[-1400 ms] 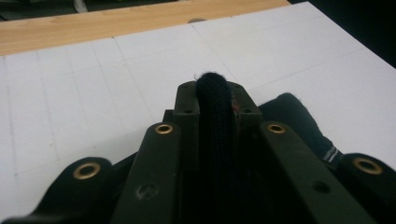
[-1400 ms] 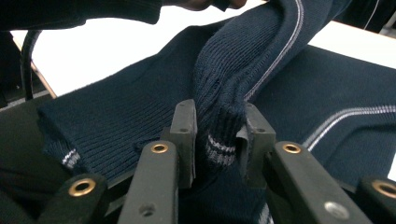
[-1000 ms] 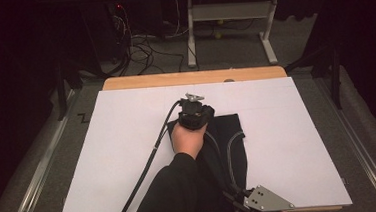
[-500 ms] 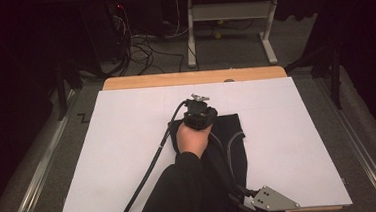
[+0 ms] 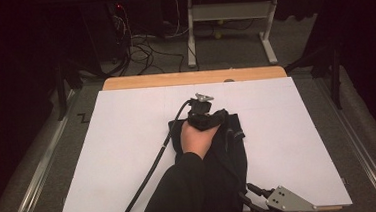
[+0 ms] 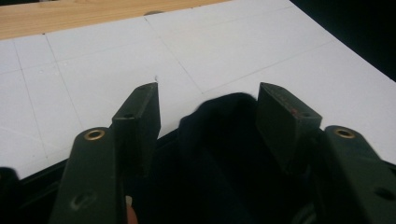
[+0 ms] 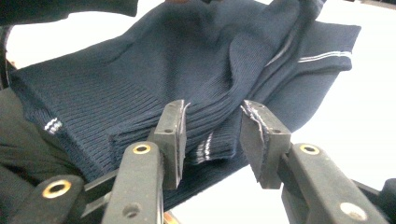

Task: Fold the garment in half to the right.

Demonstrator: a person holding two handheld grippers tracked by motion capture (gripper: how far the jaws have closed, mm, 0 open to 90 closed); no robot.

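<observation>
High view: the left gripper (image 5: 204, 116) has edged farther up the sweater (image 5: 229, 148), likely stretching it flat. Left gripper view: jaws wide, dark cloth bunched between them. Right gripper view: the right gripper (image 7: 212, 135) stands half-open astride the ribbed hem (image 7: 205, 144), not clamping.

A lab: floor cables (image 5: 139, 46), dark curtains (image 5: 17, 58), white-topped table (image 5: 128, 140).
</observation>
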